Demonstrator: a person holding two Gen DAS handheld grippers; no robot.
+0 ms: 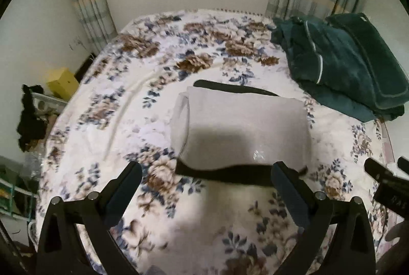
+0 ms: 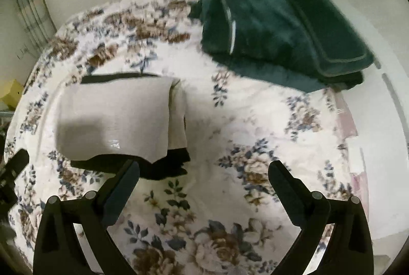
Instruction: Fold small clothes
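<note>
Now both claws, left claw [image 1: 207, 172] and right claw [image 2: 203, 170], gape wide near the folded garment [image 1: 242, 126].

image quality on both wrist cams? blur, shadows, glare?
Left wrist: heavy fisheye bending, a dark shadow across the grey garment, window blown out at top. Right wrist: softer, motion blur on the green blanket and floral bedspread; same shadow on the garment.

Left wrist view: taken from above the near edge of the bed [image 1: 115, 121], angled down toward the far wall, the folded grey garment [image 1: 242, 132] centred and near. Right wrist view: set alongside to the right, same facing; the garment [image 2: 117, 116] was shared, also the green pile [image 2: 281, 29].
</note>
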